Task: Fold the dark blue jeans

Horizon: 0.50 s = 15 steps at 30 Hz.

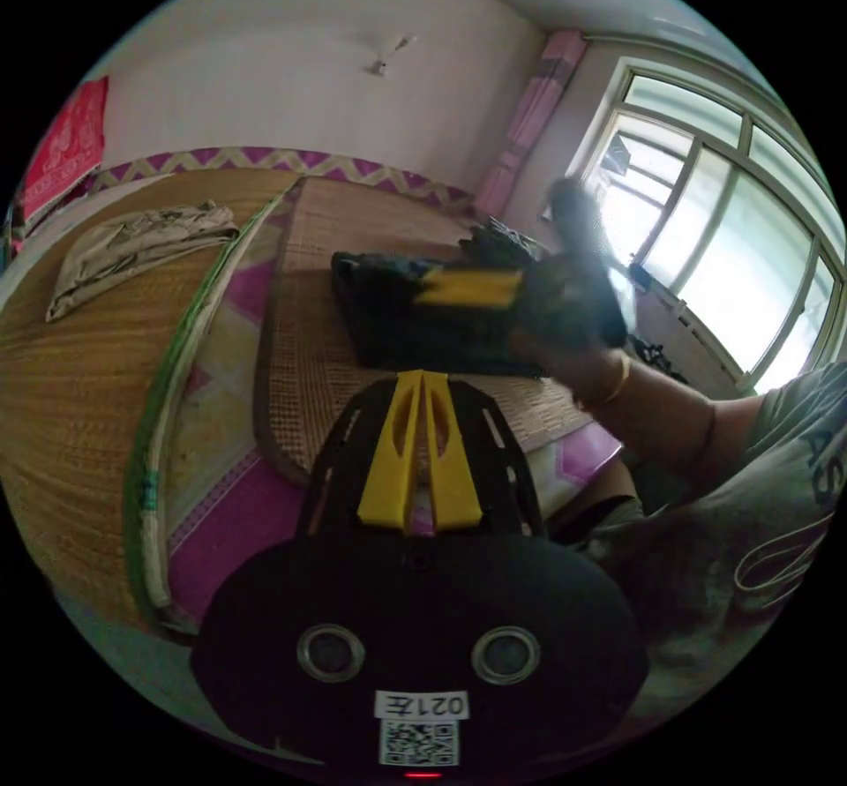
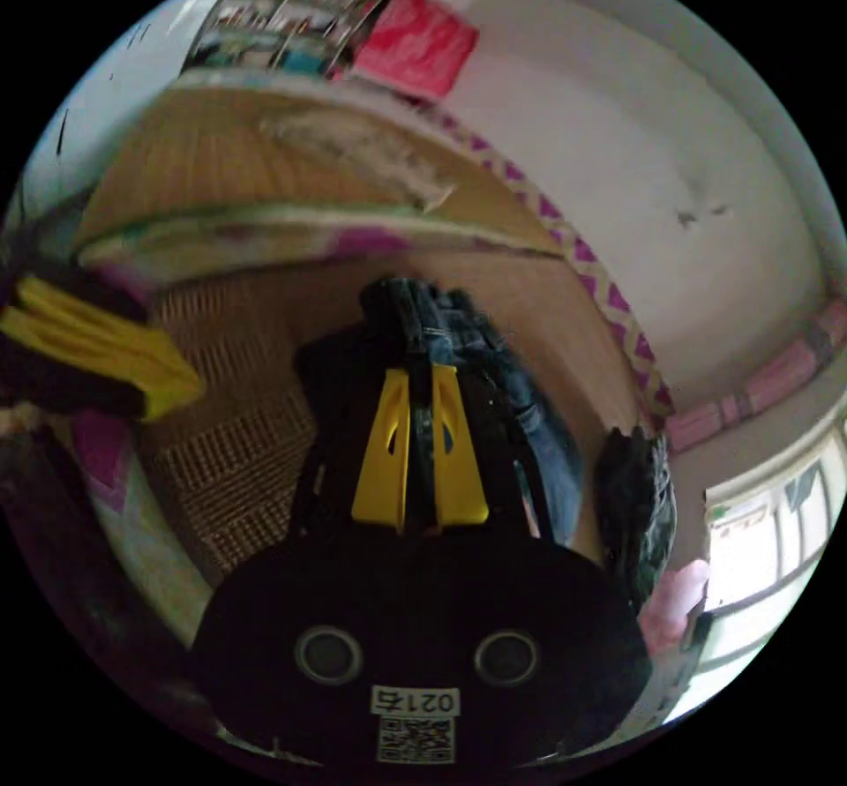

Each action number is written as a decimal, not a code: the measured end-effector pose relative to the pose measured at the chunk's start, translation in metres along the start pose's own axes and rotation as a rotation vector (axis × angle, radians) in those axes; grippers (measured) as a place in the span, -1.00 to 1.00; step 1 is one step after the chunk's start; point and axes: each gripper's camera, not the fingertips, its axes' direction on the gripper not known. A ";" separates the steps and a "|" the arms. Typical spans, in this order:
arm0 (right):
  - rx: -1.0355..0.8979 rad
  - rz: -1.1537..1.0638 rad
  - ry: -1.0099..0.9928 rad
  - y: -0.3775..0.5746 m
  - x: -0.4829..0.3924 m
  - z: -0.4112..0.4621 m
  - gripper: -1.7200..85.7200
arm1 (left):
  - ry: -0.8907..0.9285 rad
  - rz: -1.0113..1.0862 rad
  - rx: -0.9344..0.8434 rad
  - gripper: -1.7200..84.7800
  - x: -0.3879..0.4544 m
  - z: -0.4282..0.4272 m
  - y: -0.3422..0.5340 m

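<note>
Jeans (image 1: 415,318) are lying folded on the mat (image 1: 309,380), ahead of my left gripper (image 1: 423,378), whose yellow jaws are pressed together on nothing, their tips just short of the near edge of the denim. My right gripper (image 2: 421,371) is reaching over the jeans (image 2: 494,380); its jaws are sitting nearly closed, and I cannot tell whether cloth is caught between them. My hand (image 1: 573,292) is blurring beside the jeans, past my left jaws. A grey garment (image 1: 132,243) is lying well apart.

A woven straw mat (image 1: 326,354) carries folded dark blue jeans (image 1: 415,323) and a beige garment (image 1: 132,243)
</note>
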 end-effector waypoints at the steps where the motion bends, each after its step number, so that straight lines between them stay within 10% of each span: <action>1: 0.057 -0.022 0.097 0.005 -0.015 0.005 -0.86 | -0.008 -0.001 -0.001 -0.98 -0.006 -0.005 0.000; 10: 0.060 -0.194 0.256 0.019 -0.052 0.019 -0.86 | 0.068 -0.032 0.065 -0.98 -0.050 -0.011 -0.039; 15: 0.104 -0.009 -0.162 0.045 0.008 -0.001 -0.77 | 0.107 -0.077 0.113 -0.96 -0.072 0.004 -0.084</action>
